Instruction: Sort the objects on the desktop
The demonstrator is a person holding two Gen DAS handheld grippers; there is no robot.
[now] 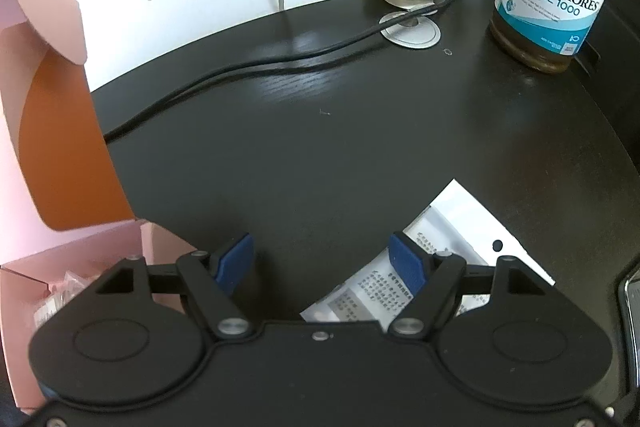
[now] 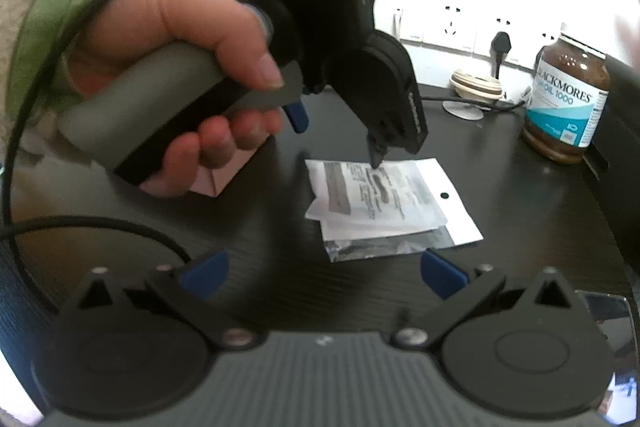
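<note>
Left gripper (image 1: 322, 259) released, above white packet (image 1: 472, 227); right gripper (image 2: 324, 273) released too. Lower w/ one finger under packet edge, bc it lies flat on worktop (image 1: 300, 147).

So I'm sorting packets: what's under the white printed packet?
Under the white packet a clear bag with dark contents sticks out at the near edge; the rest is covered.
</note>
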